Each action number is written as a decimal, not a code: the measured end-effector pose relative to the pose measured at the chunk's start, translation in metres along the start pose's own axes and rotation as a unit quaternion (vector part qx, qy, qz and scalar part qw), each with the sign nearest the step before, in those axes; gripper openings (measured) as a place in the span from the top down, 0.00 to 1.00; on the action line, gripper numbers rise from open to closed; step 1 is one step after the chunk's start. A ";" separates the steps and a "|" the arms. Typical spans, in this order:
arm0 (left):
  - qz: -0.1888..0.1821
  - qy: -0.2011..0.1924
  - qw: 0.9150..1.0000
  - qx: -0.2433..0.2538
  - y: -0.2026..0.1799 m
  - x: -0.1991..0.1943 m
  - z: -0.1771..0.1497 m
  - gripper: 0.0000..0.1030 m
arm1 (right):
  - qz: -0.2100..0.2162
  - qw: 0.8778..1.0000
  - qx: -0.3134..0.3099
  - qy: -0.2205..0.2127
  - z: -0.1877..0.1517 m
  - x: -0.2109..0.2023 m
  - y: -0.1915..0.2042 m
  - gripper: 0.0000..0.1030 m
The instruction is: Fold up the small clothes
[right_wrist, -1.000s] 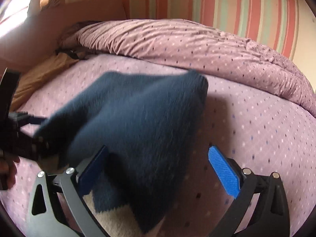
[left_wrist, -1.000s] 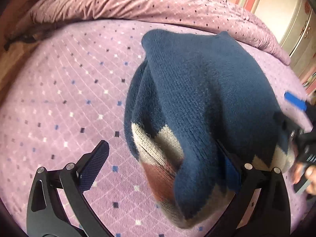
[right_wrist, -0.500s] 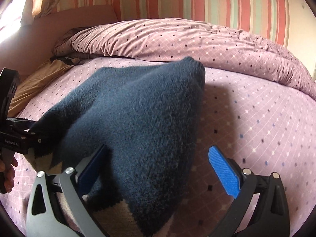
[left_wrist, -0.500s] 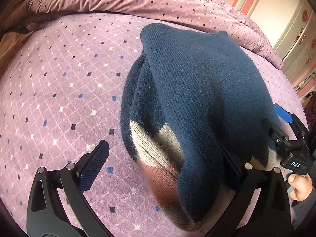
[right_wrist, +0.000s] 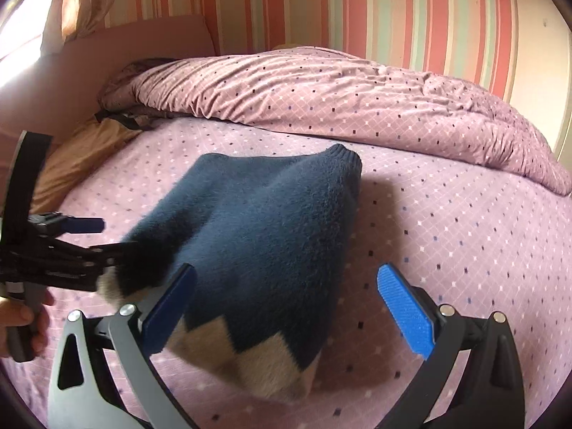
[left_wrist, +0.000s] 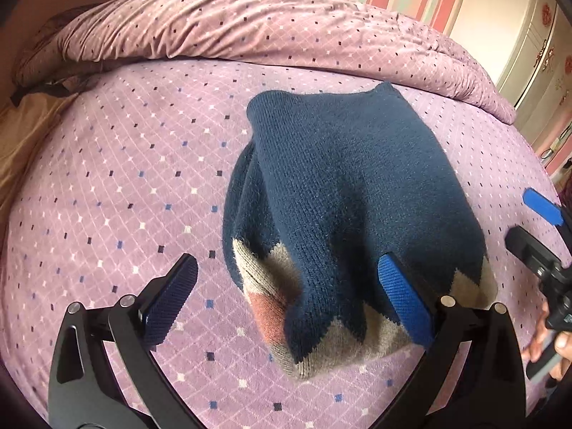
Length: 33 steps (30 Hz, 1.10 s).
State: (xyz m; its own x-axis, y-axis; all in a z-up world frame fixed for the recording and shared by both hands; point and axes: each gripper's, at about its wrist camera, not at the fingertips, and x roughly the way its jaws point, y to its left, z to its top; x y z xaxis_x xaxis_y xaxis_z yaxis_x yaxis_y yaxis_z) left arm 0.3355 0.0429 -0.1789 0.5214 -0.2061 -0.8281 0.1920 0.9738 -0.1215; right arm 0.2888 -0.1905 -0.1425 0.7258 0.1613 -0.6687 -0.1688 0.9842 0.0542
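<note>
Clearly spread wide, both sets of tongs: left gripper [left_wrist: 286, 296] and right gripper [right_wrist: 286, 304], neither clamped on anything. Lay folded on the purple bedsheet [left_wrist: 125, 164], navy sweater [left_wrist: 350, 193], its tan zigzag hem nearest, draped between the grippers.

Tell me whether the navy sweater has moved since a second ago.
Yes. In the left wrist view the navy sweater has dropped off the right finger and lies lower on the bedsheet, farther from the rolled duvet.
</note>
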 end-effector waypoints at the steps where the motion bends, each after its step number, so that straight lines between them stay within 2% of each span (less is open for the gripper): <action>1: 0.004 -0.002 1.000 0.000 0.001 -0.001 0.000 0.03 | 0.004 1.000 0.008 0.007 -0.002 -0.002 -0.001 0.02; 10: 0.024 -0.010 1.000 -0.012 0.016 -0.015 -0.012 0.03 | 0.033 0.997 0.068 0.034 -0.025 -0.005 -0.019 0.02; 13: 0.017 -0.008 1.000 -0.018 0.020 -0.015 -0.015 0.03 | 0.064 0.994 0.084 0.041 -0.028 0.000 -0.026 0.02; 17: 0.018 -0.002 1.000 -0.015 0.020 -0.012 -0.017 0.03 | 0.114 0.983 0.121 0.072 -0.023 0.021 -0.043 0.02; 19: 0.020 -0.001 1.000 -0.008 0.019 -0.011 -0.018 0.03 | 0.123 0.979 0.144 0.072 -0.020 0.036 -0.056 0.02; 21: 0.024 0.002 1.000 0.001 0.016 -0.010 -0.018 0.03 | 0.134 0.973 0.172 0.078 -0.022 0.050 -0.068 0.02; 24: 0.026 0.004 1.000 0.013 0.014 -0.009 -0.019 0.03 | 0.171 0.952 0.227 0.115 -0.027 0.087 -0.084 0.02; 26: 0.027 0.004 0.999 0.016 0.013 -0.010 -0.018 0.03 | 0.188 0.938 0.247 0.157 -0.034 0.114 -0.086 0.02; 28: 0.028 0.006 0.999 0.018 0.012 -0.009 -0.016 0.03 | 0.234 0.914 0.282 0.173 -0.041 0.132 -0.090 0.01; 30: 0.027 0.008 0.999 0.021 0.011 -0.006 -0.015 0.03 | 0.257 0.900 0.303 0.180 -0.045 0.142 -0.090 0.01; 33: 0.027 0.011 0.999 0.023 0.010 -0.002 -0.014 0.03 | 0.272 0.899 0.295 0.173 -0.046 0.148 -0.082 0.01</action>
State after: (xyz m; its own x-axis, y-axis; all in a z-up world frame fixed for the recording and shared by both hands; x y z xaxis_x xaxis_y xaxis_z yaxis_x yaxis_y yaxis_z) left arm 0.3252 0.0544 -0.1861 0.5139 -0.1501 -0.8446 0.2014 0.9782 -0.0513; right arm 0.3791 -0.2508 -0.2797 0.3752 0.6995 -0.6083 0.0212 0.6495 0.7600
